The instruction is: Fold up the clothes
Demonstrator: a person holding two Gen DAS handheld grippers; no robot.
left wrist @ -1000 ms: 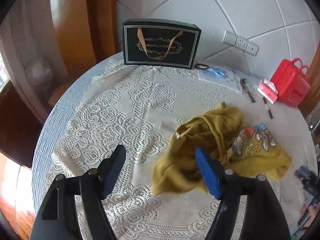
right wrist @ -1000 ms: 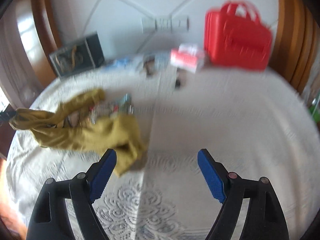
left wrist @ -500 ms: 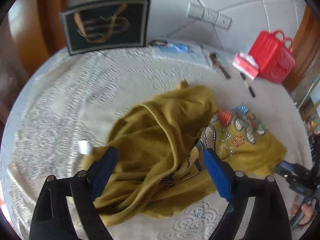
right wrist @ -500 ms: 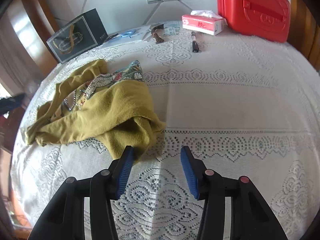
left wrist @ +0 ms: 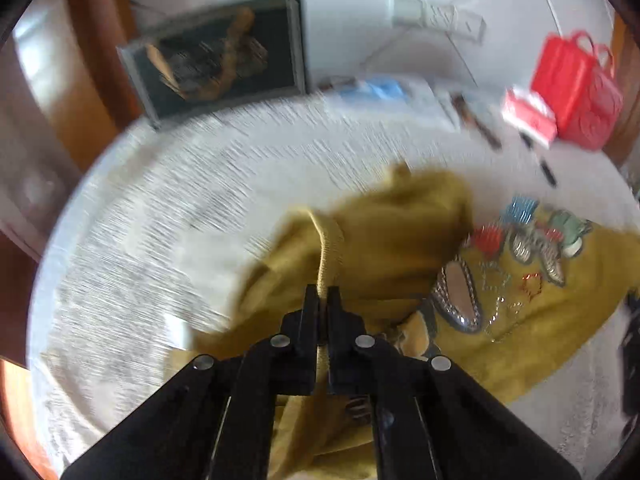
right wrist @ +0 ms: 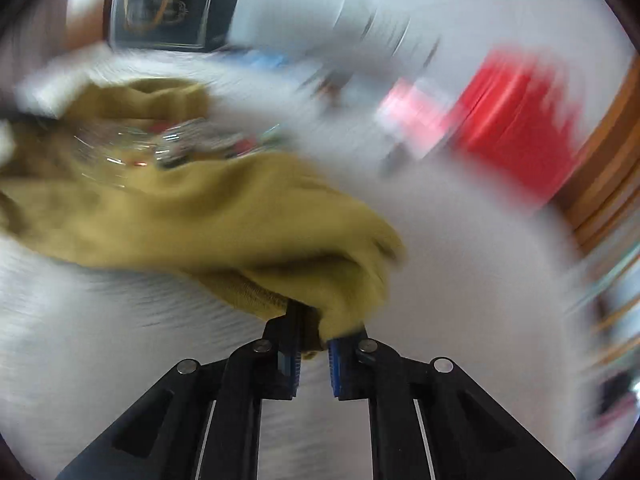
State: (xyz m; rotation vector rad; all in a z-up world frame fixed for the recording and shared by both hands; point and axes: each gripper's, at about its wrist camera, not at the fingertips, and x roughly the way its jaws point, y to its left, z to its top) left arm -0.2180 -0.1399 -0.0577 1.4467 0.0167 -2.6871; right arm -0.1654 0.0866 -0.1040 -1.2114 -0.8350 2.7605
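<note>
A mustard-yellow top (left wrist: 384, 248) with a beaded, colourful front patch (left wrist: 524, 252) lies crumpled on the white lace tablecloth (left wrist: 160, 216). My left gripper (left wrist: 323, 300) is shut on a ribbed edge of the top, near its left side. In the right wrist view the same top (right wrist: 192, 208) stretches to the left, and my right gripper (right wrist: 314, 336) is shut on a bunched corner of it. Both views are blurred by motion.
A black gift bag (left wrist: 224, 56) stands at the table's back left. A red case (left wrist: 576, 88), a red-and-white tissue pack (left wrist: 528, 116), pens and blue items lie along the back right. Wall sockets (left wrist: 436, 20) sit above them.
Both grippers were open before; each has now closed on the yellow top. The left one moved in over the cloth, and the right one reached its near corner.
</note>
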